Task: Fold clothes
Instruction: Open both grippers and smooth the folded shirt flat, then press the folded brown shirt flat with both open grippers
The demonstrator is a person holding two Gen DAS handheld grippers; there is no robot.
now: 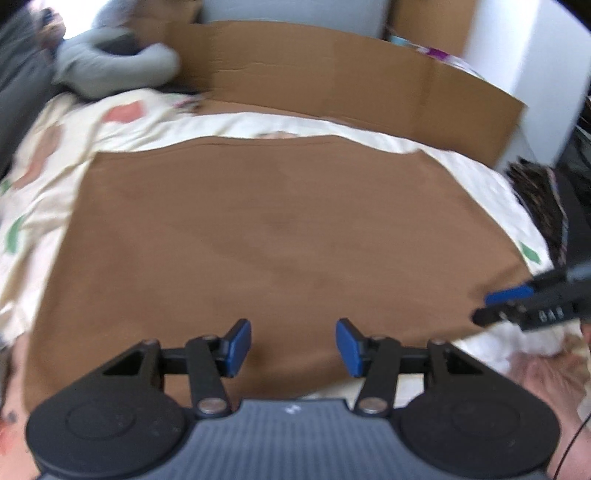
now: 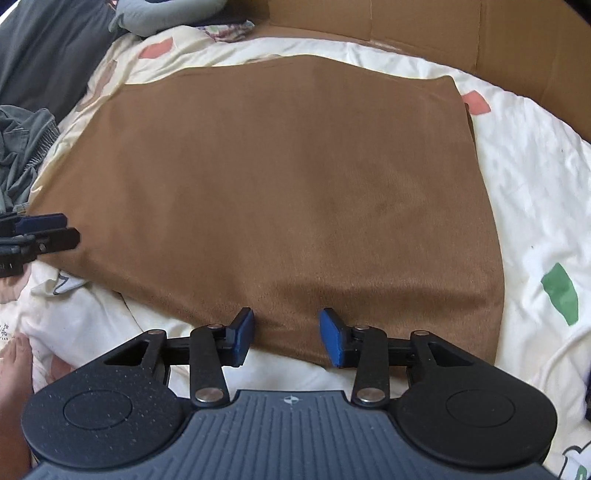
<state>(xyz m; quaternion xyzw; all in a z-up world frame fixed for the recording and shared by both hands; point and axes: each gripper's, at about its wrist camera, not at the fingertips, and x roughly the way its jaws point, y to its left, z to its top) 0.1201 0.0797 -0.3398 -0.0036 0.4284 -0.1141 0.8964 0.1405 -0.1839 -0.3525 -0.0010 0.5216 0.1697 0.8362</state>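
Brown cloth (image 2: 280, 192) lies flat as a smooth rectangle on the bed's patterned sheet (image 2: 535, 192), my left tongs (image 1: 293, 347) and right tongs (image 2: 286, 338) both apart and empty at its near edge; fold stage unclear.

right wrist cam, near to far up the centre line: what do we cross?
right gripper with jaws open → brown cloth → white patterned bedding → cardboard.
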